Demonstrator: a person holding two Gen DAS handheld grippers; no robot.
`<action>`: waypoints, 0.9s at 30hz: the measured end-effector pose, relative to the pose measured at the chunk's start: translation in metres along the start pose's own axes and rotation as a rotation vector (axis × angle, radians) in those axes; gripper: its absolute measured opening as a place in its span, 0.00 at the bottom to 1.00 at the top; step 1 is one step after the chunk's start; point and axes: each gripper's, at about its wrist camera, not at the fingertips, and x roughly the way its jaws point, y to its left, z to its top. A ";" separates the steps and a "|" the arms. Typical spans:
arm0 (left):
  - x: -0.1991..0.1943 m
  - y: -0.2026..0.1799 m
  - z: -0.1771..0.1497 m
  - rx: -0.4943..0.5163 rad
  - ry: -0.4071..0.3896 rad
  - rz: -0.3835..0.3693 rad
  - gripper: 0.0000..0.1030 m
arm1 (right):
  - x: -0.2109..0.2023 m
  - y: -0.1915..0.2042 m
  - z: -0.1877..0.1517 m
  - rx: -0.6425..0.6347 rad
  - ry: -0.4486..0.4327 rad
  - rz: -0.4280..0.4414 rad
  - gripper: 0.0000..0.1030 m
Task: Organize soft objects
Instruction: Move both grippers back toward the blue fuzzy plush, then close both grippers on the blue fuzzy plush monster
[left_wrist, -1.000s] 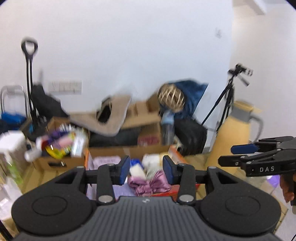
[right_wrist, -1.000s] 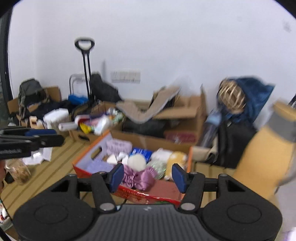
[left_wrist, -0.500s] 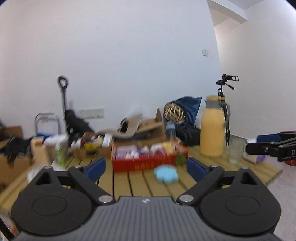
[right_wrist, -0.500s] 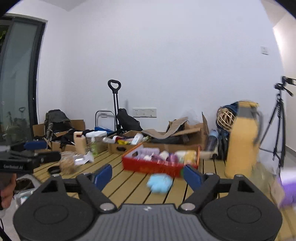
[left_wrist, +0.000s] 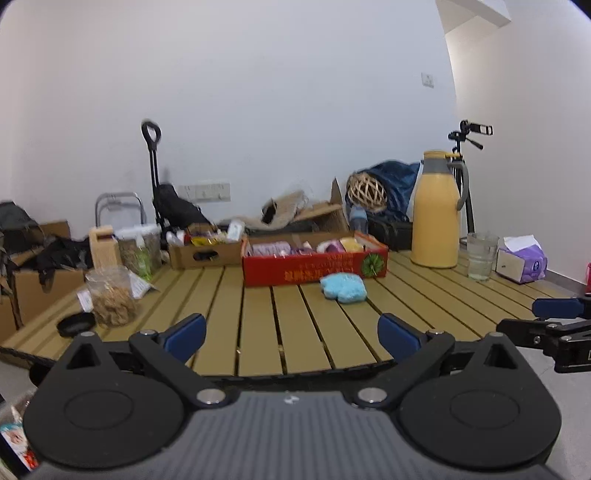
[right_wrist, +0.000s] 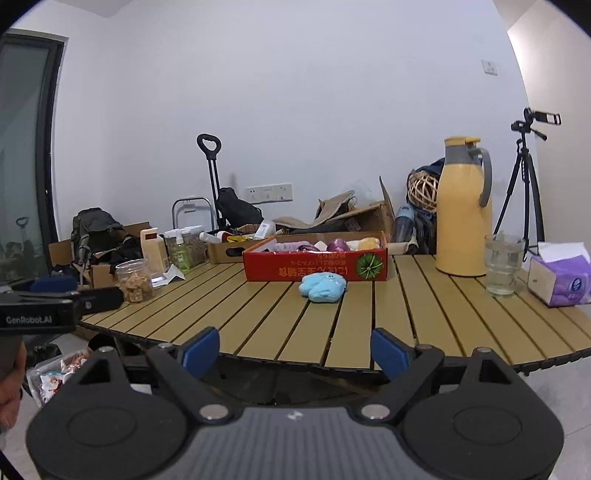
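While both grippers hang back from the near edge of a slatted wooden counter (right_wrist: 369, 317), neither holds anything. The left gripper (left_wrist: 291, 338) has its blue-padded fingers (left_wrist: 184, 336) spread wide apart, with only bare slats showing between them. The right gripper (right_wrist: 295, 349) is spread just as wide, its fingers (right_wrist: 388, 352) framing the counter's front rim. Each gripper also appears at the edge of the other's view, side-on.

A fluffy light blue soft toy (right_wrist: 323, 288) lies on the counter, just in front of a red cardboard box (right_wrist: 314, 264) and apparently touching its front wall; in the left wrist view the same toy (left_wrist: 343, 288) sits toward the box's right end. The box (left_wrist: 314, 269) holds a jumble of soft things in purple, pink, white and yellow.

To the right of the box stands a tall yellow thermos jug (right_wrist: 463, 206) with a grey handle, then a clear drinking glass (right_wrist: 504, 269), then a purple tissue pack (right_wrist: 559, 275) near the counter's right edge. On the left side sits a clear jar (right_wrist: 135, 280) of brown snacks, with a wooden block and other containers behind it. Beyond the counter, cardboard boxes, bags and a trolley handle (right_wrist: 210, 166) line a white wall, and a camera tripod (right_wrist: 524, 173) stands at the far right.
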 end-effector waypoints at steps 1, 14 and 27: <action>0.008 0.001 -0.001 -0.006 0.015 -0.003 0.98 | 0.006 -0.002 -0.001 0.004 0.008 0.000 0.86; 0.196 0.010 0.019 -0.124 0.199 -0.159 0.88 | 0.174 -0.060 0.025 0.148 0.133 0.006 0.71; 0.376 0.015 0.043 -0.244 0.343 -0.295 0.59 | 0.356 -0.109 0.055 0.309 0.256 0.056 0.55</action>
